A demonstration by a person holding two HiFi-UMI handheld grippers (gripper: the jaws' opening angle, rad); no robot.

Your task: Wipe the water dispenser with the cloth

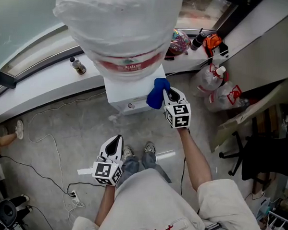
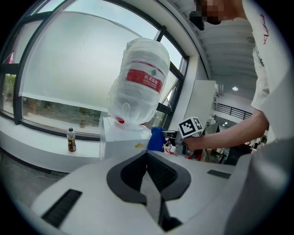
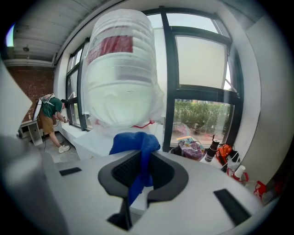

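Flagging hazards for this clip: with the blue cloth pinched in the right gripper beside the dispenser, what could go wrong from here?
1. The right gripper pinches only a narrow fold of the cloth, so rubbing pressure might pull it free.
2. The wrapped bottle overhangs the dispenser; a hard push near its top could rock it.
3. Cables trail over the floor near the person's shoes, a possible trip hazard.
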